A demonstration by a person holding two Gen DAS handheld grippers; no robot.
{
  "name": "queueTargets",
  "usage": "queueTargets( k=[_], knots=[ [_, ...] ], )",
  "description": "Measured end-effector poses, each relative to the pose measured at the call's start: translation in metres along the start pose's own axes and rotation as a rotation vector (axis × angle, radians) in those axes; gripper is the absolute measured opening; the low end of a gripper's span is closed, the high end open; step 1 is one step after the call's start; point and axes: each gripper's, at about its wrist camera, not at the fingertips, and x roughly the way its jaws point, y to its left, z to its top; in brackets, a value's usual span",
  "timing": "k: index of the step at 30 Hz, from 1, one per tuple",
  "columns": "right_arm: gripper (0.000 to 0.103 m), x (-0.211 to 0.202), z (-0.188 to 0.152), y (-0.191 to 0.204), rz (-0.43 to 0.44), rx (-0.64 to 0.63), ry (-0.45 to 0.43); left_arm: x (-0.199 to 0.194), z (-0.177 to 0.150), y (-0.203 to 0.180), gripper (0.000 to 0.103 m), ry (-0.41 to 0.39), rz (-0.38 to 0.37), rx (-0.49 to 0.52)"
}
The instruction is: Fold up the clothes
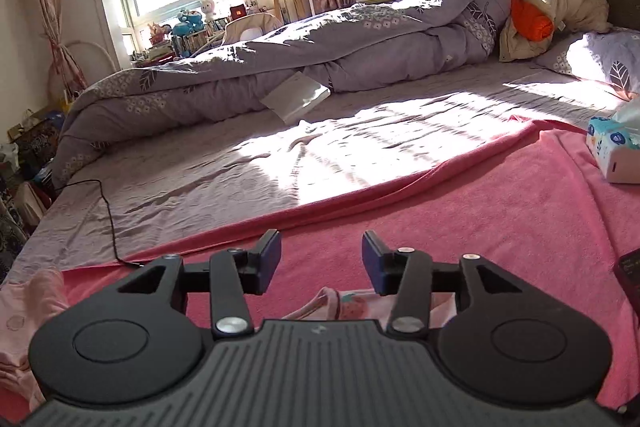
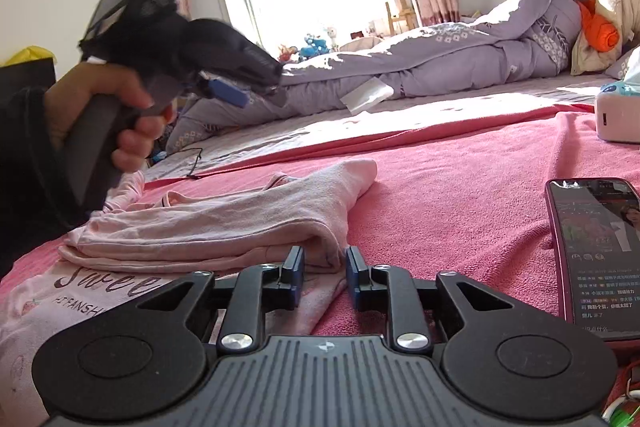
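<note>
In the lower left of the right wrist view, the pink garment (image 2: 208, 227) lies on the pink towel (image 2: 460, 195), partly doubled over: a folded layer sits on a flat printed panel reading "Sweet", and one narrow end trails toward mid-frame. I judge the fold partial, since edges are uneven and the printed layer sticks out beneath. Whether this is a fold in progress or one being opened again, I cannot settle.

My right gripper (image 2: 325, 265) sits low at the garment's near folded corner. Its jaws stand a narrow gap apart, with the cloth's edge at or just before that gap; I see no fabric clamped between the pads. The low, level placement suits sliding onto a hem.

My left gripper (image 1: 320, 259) is held wide open with nothing in it. In its own view a strip of the garment, with a strawberry print, shows below the fingers at bottom centre, so it hangs above the cloth. From the right wrist view, a hand (image 2: 100, 107) grips its handle in the upper left, raised clear of the bed, probably to keep the working area unobstructed.

A phone (image 2: 596, 251) with a lit screen lies at right, near the garment but apart. A tissue pack (image 1: 612, 151) sits at the towel's far right edge. The grey quilt (image 1: 280, 55) is bunched across the back of the bed, well away.
</note>
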Motion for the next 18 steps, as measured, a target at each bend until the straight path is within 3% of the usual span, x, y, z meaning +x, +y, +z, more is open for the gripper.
queueTargets(
  k=[2, 4, 8, 12, 14, 18],
  knots=[
    [0.039, -0.005, 0.001, 0.0, 0.002, -0.006, -0.008, -0.023, -0.032, 0.027, 0.052, 0.025, 0.037, 0.026],
    [0.042, -0.006, 0.002, 0.01, -0.066, -0.052, 0.005, -0.036, -0.064, 0.049, 0.052, 0.057, 0.085, 0.037],
    [0.046, 0.01, 0.006, 0.022, -0.101, -0.064, 0.104, -0.022, -0.113, 0.096, 0.053, 0.195, 0.2, -0.021],
    [0.047, -0.013, -0.009, 0.037, -0.206, -0.238, 0.125, -0.036, -0.135, 0.136, 0.055, 0.165, 0.225, -0.11],
    [0.048, -0.031, -0.007, 0.04, -0.198, -0.263, 0.129, -0.051, -0.132, 0.137, 0.064, 0.115, 0.21, -0.113],
    [0.048, -0.044, 0.025, 0.065, -0.145, -0.326, 0.06, -0.081, -0.125, 0.14, 0.061, 0.015, 0.181, -0.117]
  ],
)
